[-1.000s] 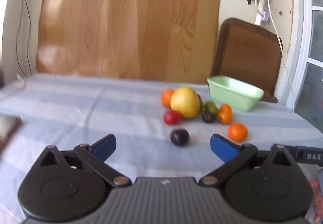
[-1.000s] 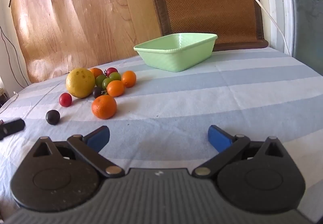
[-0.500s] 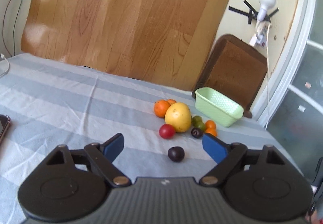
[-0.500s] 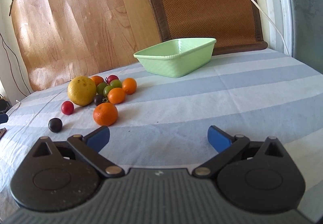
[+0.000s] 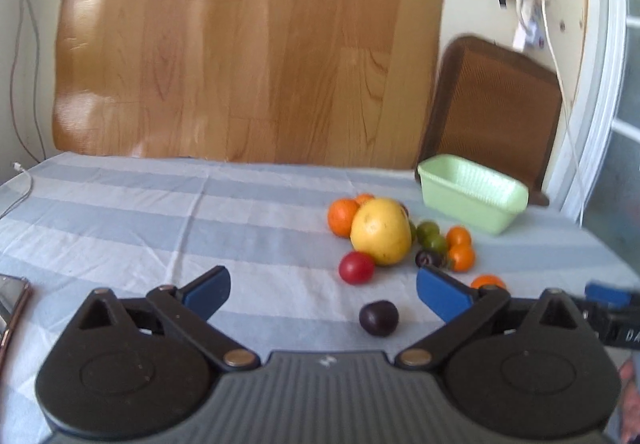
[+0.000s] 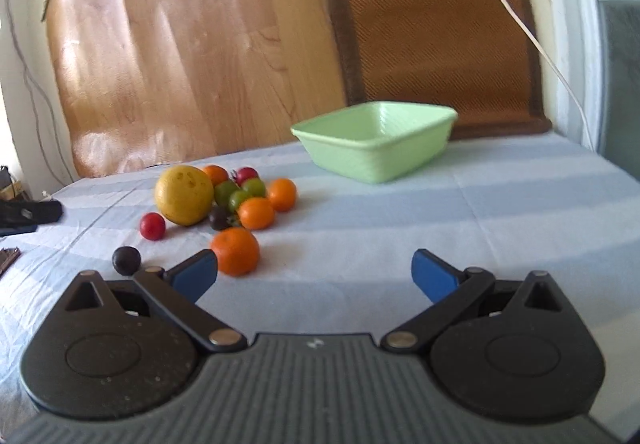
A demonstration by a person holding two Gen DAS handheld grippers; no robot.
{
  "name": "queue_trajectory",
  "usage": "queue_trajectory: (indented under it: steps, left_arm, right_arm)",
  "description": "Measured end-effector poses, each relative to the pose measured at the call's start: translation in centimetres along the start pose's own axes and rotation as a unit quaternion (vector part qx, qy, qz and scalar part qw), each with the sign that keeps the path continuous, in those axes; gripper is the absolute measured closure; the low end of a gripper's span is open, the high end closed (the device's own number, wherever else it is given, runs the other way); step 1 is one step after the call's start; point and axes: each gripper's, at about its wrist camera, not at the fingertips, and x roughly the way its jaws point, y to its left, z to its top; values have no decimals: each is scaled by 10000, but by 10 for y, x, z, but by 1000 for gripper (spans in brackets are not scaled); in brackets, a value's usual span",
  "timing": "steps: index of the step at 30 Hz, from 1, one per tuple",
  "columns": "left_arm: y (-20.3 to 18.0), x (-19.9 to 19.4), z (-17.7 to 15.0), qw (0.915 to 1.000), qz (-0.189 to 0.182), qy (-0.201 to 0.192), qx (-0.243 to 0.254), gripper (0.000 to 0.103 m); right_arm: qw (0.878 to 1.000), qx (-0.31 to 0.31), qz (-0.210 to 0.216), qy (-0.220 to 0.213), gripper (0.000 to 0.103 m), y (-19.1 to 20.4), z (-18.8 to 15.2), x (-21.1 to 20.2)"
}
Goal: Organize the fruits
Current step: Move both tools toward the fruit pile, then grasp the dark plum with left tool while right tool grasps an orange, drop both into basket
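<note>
A: Left gripper (image 5: 322, 291) spread wide, holding nothing, low over the striped surface (image 5: 120, 220). Right gripper (image 6: 314, 271) also spread wide and empty.

B: Fruit all loose on the cloth. Dark plum (image 5: 378, 317) alone, nearest the left gripper, lying between its fingers but not touched. Red tomato (image 5: 356, 267) just beyond, then the big yellow fruit (image 5: 381, 230) with the rest bunched against it.

A: Green bin (image 6: 376, 148) well apart from the pile, nothing visible inside (far corner hidden by the rim).

B: Risks, likely: plum round and smooth, so apt to roll off if nudged by one finger first. Squeezed too hard, bruised or split.

A: Same for the nearest orange (image 6: 235, 250), just beside the right gripper's left finger. Easily knocked into the cluster.
</note>
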Motion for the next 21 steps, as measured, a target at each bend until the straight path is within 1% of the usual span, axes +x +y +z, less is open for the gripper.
queue_trajectory:
  steps: [2, 3, 5, 7, 8, 12, 14, 16, 17, 19, 20, 21]
  left_arm:
    - [-8, 7, -5, 9997, 116, -13, 197, 0]
    - [-14, 10, -8, 9993, 153, -29, 349, 0]
    - [-21, 15, -12, 9979, 44, -14, 652, 0]
    - [-28, 22, -15, 9961, -119, 173, 858, 0]
    - [-30, 25, -16, 9954, -155, 228, 922, 0]
    - [-38, 32, -16, 9923, -219, 282, 1186, 2]
    - [-38, 38, -15, 9917, -280, 417, 1185, 9]
    - [-35, 44, -14, 9917, -334, 568, 1102, 19]
    - [-33, 47, -14, 9919, -354, 630, 1045, 23]
    - [-30, 52, -13, 9918, -410, 734, 959, 35]
    - [-29, 54, -13, 9917, -431, 781, 929, 38]
    - [-27, 56, -13, 9916, -444, 816, 905, 44]
  right_arm:
    - [9996, -273, 78, 40, 15, 8, 5, 7]
    - [9991, -392, 121, 103, 18, 11, 6, 11]
    - [9980, -536, 226, 262, 28, 17, 7, 21]
    - [9966, -625, 357, 413, 32, 22, 6, 30]
    - [9958, -686, 402, 444, 32, 26, 5, 32]
    - [9930, -1006, 448, 433, 33, 40, 6, 40]
    - [9915, -1130, 427, 475, 34, 43, 7, 45]
    - [9905, -1174, 441, 563, 37, 44, 8, 51]
    - [9899, -1200, 452, 613, 38, 45, 8, 53]
    - [9885, -1281, 456, 666, 38, 47, 7, 57]
    - [9877, -1327, 451, 693, 39, 48, 7, 59]
    - [9872, -1355, 444, 720, 41, 49, 6, 60]
